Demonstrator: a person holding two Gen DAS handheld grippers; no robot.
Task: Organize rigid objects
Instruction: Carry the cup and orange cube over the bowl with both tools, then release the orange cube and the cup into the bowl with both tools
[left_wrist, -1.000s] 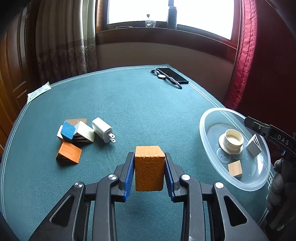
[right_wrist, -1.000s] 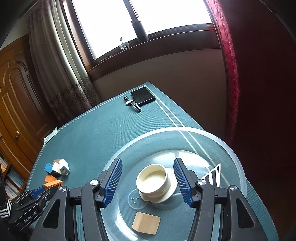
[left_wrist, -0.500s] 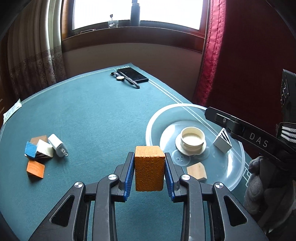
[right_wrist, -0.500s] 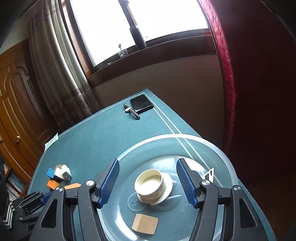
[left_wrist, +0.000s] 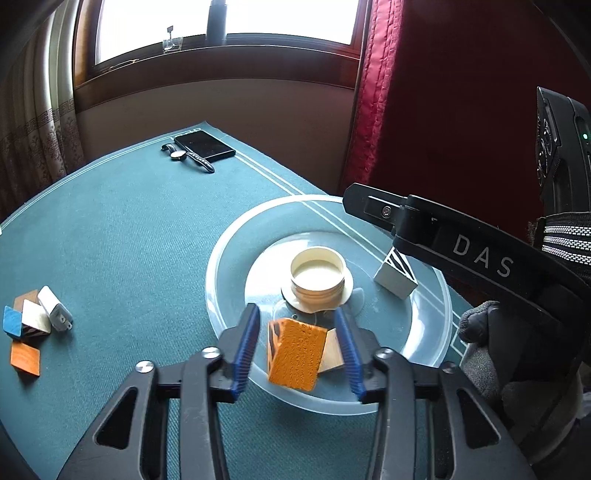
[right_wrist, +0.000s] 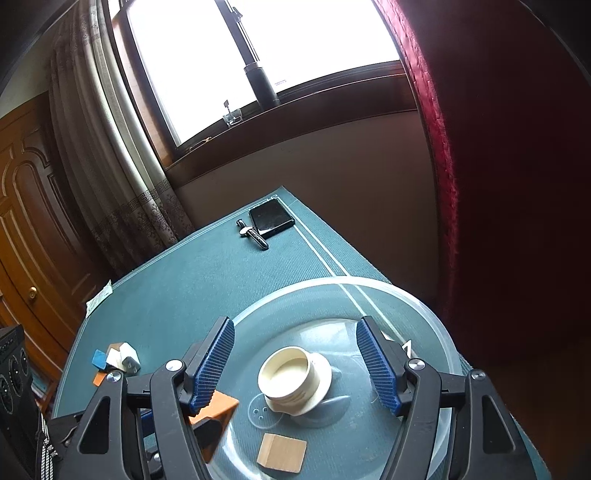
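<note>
My left gripper (left_wrist: 300, 347) is opening; the orange wooden block (left_wrist: 295, 354) sits tilted between its pads, touching neither, over the clear round plastic bowl's (left_wrist: 218, 266) near rim. My right gripper (right_wrist: 295, 363) is opening with nothing gripped, above the cream jar lid (right_wrist: 290, 378). Only its view shows the block's edge; only the left shows the striped wedge (left_wrist: 397, 275).

Plain wooden block (left_wrist: 332, 350) half hidden behind blurred orange block (left_wrist: 294, 355), striped block (left_wrist: 395, 275) partly covered
</note>
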